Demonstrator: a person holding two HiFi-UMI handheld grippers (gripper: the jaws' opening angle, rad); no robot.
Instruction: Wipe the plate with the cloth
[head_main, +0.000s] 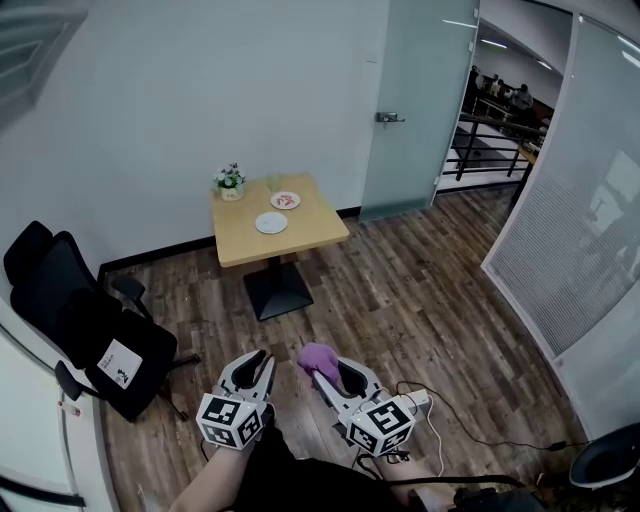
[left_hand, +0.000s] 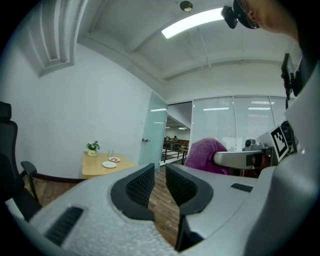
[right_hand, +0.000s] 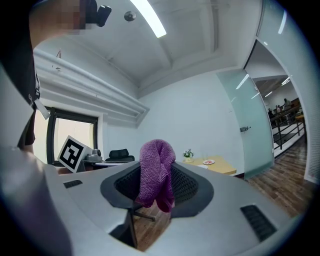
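Right gripper (head_main: 322, 368), low in the head view, was clamped on a purple cloth (head_main: 318, 356) that bunched up past its jaws. Just to its left, the left gripper (head_main: 258, 362) pointed the same way over the wood floor (head_main: 420, 290). Well ahead of both stood a small table (head_main: 300, 240) against the wall, carrying a white plate (head_main: 271, 223), a second plate (head_main: 285, 200) with something red on it, and a flower pot (head_main: 230, 182). A black chair (head_main: 80, 320) sat to the left, and a cable (head_main: 470, 425) trailed over the boards to the right.

From the left gripper view, that gripper's jaws were drawn almost together, with only a thin slit of floor showing and nothing between them. The cloth (left_hand: 204, 154) hung at the right, and the table (left_hand: 92, 170) with its plates stood far off.

From the right gripper view, the jaws pinched the cloth (right_hand: 154, 155), which drooped in folds over them. The table (right_hand: 225, 166) lay beyond, apart from the cloth.
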